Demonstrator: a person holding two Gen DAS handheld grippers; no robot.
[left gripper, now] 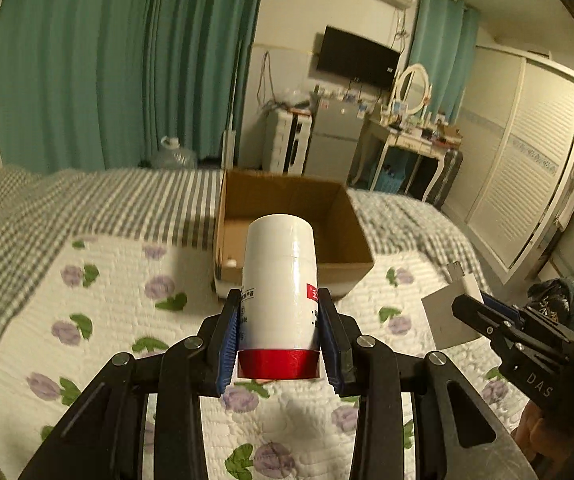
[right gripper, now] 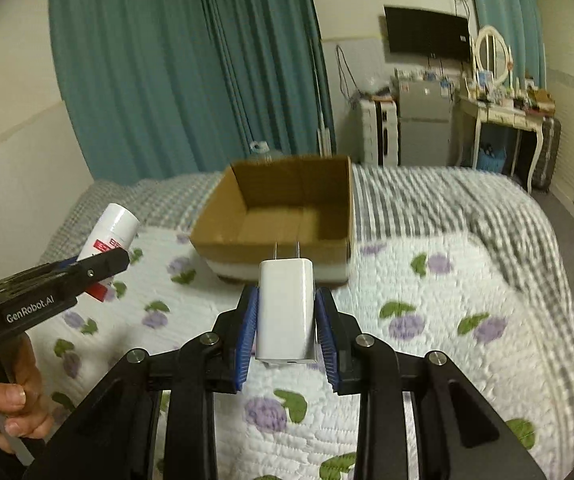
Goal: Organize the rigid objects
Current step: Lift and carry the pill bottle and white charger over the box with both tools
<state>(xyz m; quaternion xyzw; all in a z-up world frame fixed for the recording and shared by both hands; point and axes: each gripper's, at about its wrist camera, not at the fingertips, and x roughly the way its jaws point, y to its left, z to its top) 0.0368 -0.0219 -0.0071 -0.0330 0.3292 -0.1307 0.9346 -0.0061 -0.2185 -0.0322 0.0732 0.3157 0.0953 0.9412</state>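
both items lifted, none boxed yet
left tool (left gripper: 279, 336) clamps the white bottle (left gripper: 279, 280), right tool (right gripper: 287, 328) the charger (right gripper: 285, 312) (cardboard box (right gripper: 327, 196) looks nearly empty).

The printed label on the white cylindrical bottle with the red cap (left gripper: 280, 292) was partly covered by blue pads and unreadable. Small items beside the oval white-framed mirror (right gripper: 491, 53) were blurred.
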